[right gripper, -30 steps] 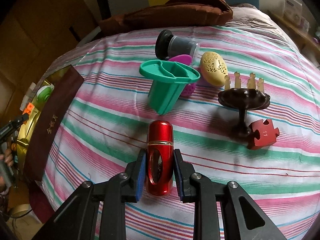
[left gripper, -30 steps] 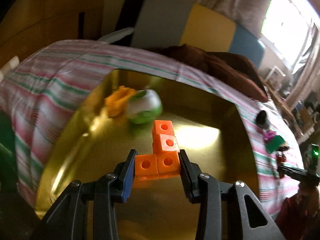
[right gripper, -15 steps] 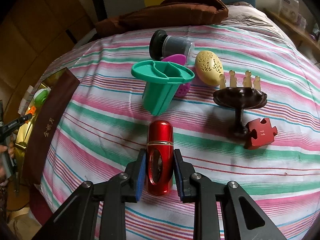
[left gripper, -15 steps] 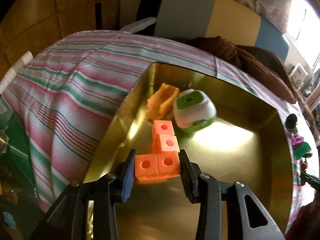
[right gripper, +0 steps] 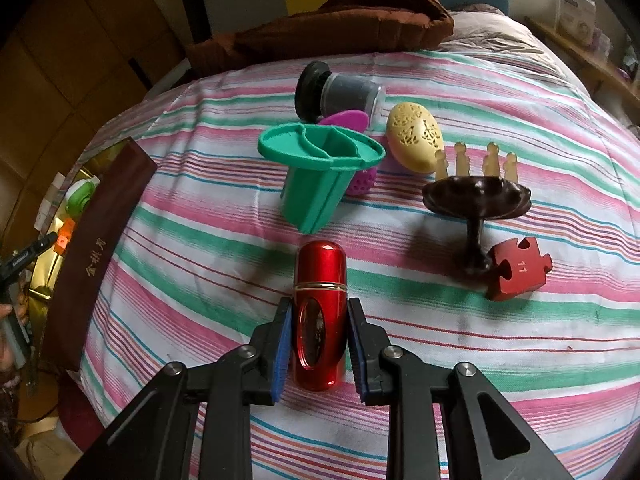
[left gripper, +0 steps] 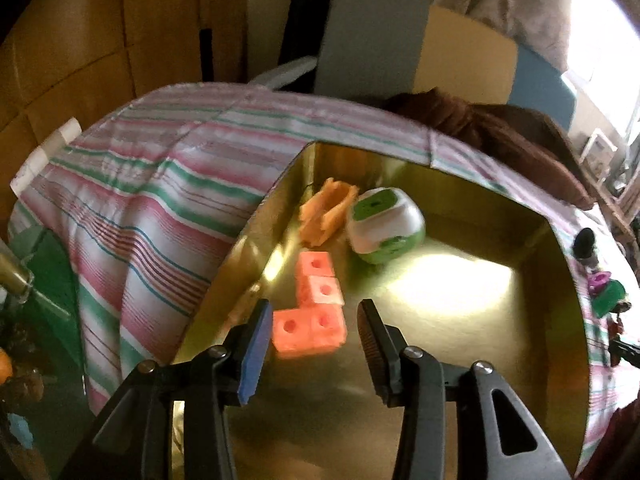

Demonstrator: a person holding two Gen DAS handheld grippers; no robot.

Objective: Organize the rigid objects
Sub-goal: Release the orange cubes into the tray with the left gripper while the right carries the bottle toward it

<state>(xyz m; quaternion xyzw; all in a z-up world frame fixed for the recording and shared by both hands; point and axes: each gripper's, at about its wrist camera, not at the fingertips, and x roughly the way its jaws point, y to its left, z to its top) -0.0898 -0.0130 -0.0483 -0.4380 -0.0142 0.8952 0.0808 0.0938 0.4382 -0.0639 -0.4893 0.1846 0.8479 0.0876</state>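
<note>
since half a second ago the left gripper [left gripper: 312, 330] has spread its jaws wide and let go of the orange blocks [left gripper: 314, 306], which now lie between the fingers on the floor of the gold tray [left gripper: 460, 380], the left pad just beside them and the right one clear of them. the blocks form an l shape, two side by side near the gripper and two more running away from it. farther in, an orange scrap [left gripper: 326, 214] and a white and green cube [left gripper: 384, 224] sit close together near the tray's far corner. the tray rests on a bed with a striped sheet [left gripper: 160, 200]. on the right side, the right gripper [right gripper: 319, 344] holds as before, its jaws narrow and clamped on a red bottle [right gripper: 320, 312] lying on the sheet with its rounded end pointing away. beyond it stands a green cup [right gripper: 316, 184] with a purple piece [right gripper: 352, 152] behind it, then a black-capped jar [right gripper: 340, 94] on its side, a yellow egg [right gripper: 416, 142], a dark stand [right gripper: 476, 208] and a red puzzle piece [right gripper: 518, 268] touching its foot. a brown box lid [right gripper: 100, 248] leans at the left, beside the tray.
</note>
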